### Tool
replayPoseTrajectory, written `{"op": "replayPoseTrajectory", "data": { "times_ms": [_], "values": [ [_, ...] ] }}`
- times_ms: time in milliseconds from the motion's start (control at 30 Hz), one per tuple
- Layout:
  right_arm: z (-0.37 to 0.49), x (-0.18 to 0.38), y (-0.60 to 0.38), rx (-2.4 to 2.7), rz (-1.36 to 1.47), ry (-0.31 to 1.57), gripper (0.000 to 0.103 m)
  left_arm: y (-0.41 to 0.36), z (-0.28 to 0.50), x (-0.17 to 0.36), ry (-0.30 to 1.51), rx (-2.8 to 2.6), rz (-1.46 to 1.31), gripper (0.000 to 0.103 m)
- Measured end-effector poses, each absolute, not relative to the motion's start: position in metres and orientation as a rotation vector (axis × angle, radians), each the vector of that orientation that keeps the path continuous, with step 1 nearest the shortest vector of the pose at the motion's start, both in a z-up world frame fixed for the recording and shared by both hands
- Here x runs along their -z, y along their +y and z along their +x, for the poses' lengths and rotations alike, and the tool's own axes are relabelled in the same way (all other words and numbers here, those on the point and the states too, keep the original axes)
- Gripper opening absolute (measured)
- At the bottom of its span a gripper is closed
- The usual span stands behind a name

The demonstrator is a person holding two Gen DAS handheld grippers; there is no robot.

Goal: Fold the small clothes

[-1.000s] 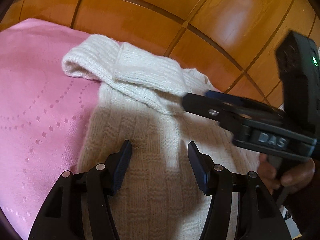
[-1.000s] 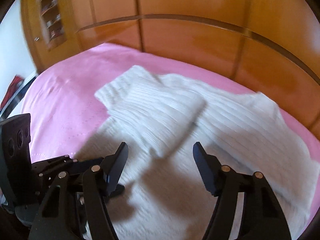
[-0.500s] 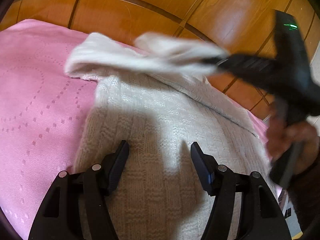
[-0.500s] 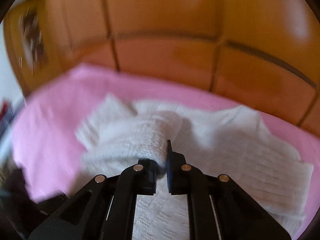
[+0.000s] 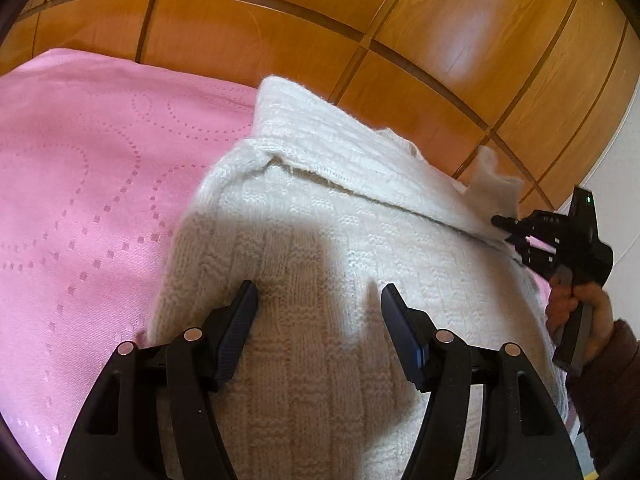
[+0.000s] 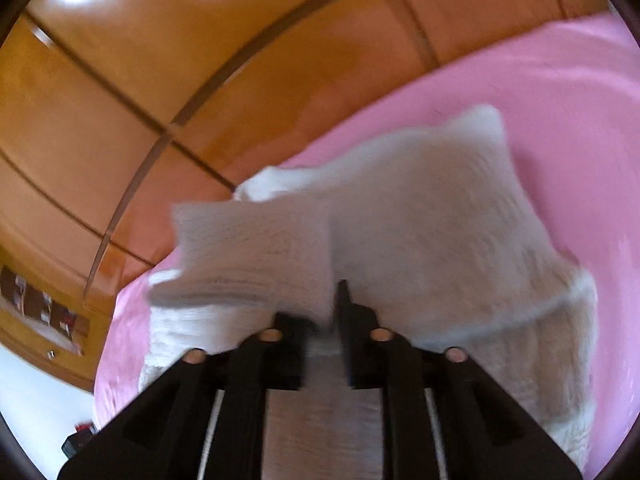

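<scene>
Opening my right claw (image 6: pixel 324 316) around the sweater (image 5: pixel 320 280) sleeve (image 6: pixel 248 256); left claw (image 5: pixel 318 320) wide, empty above it.

We found the left wrist view sharp and warmly lit, with glare patches on the glossy orange wooden wall panels (image 5: pixel 472 36) and a soft shadow across the cream knitted sweater (image 5: pixel 320 248). The right wrist view was smeared with motion blur, the sweater's knit (image 6: pixel 420 232) lost and the pink dotted bedspread (image 6: pixel 560 92) washed out. Both pictures bowed at dark round edges.
</scene>
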State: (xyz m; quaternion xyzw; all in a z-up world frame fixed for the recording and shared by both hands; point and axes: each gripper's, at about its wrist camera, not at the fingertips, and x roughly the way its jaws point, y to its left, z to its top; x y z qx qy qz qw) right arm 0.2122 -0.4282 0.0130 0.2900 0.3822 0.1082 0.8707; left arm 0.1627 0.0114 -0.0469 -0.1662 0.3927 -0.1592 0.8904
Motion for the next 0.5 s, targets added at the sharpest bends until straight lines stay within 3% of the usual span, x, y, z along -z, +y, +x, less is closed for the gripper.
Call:
{"op": "replayPoseTrajectory", "data": {
  "times_ms": [67, 133, 233, 400, 467, 500],
  "values": [
    [0.208, -0.01, -0.433, -0.234, 0.649, 0.785, 0.045, 0.006, 0.166, 0.041, 0.857, 0.314, -0.318, 0.065],
    [0.206, -0.016, -0.433, -0.235, 0.665, 0.765, 0.06, 0.005, 0.174, 0.031, 0.875, 0.353, -0.386, 0.077],
    [0.204, -0.022, -0.439, -0.224, 0.679, 0.737, 0.068, 0.0, 0.192, 0.019, 0.863, 0.408, -0.474, 0.078],
    [0.206, -0.022, -0.457, -0.173, 0.71, 0.725, 0.066, -0.002, 0.251, 0.022, 0.879, 0.328, -0.553, 0.079],
    [0.209, -0.016, -0.465, -0.14, 0.718, 0.732, 0.051, 0.008, 0.268, 0.026, 0.88, 0.283, -0.639, 0.079],
    [0.211, -0.014, -0.466, -0.127, 0.717, 0.742, 0.043, 0.016, 0.275, 0.028, 0.874, 0.256, -0.685, 0.073]
  ]
}}
